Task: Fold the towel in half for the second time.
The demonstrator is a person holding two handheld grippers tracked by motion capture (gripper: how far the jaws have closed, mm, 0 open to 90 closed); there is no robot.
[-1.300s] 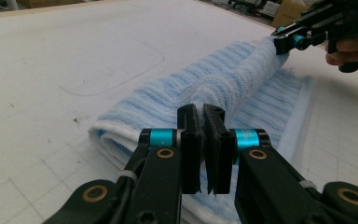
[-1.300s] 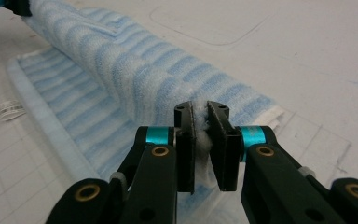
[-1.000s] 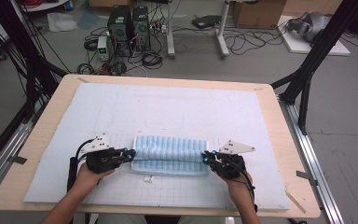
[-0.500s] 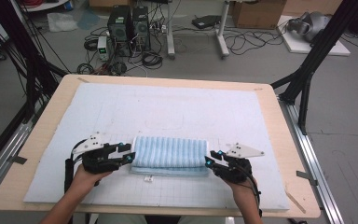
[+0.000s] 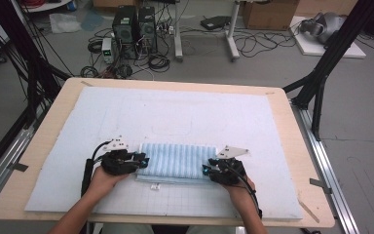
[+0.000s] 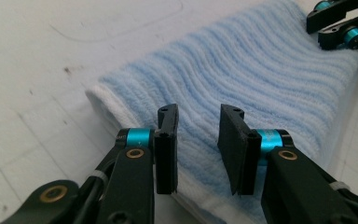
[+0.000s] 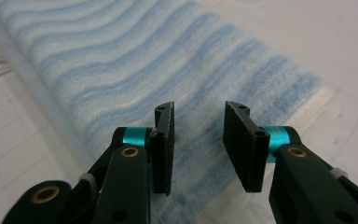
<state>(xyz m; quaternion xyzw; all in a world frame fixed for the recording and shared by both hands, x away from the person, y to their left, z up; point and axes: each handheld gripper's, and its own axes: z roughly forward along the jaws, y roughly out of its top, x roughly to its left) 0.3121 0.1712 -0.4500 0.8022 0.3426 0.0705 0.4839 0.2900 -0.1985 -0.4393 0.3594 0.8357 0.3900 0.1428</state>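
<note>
While the towel lies folded flat on the white mat, the left gripper hangs over its one short end, jaws parted and clamping nothing after just narrowing — cloth sits below the gap. At the far end, the right gripper is likewise released above the towel.

1. The right gripper rises from the bottom of the frame, its two black jaws parted with a clear gap between the pads.
2. Nothing sits in that gap; the jaws have just been opening.
3. The folded blue-and-white striped towel runs from the upper left down under the jaws.
4. The white gridded mat shows at the upper right and lower left.
</note>
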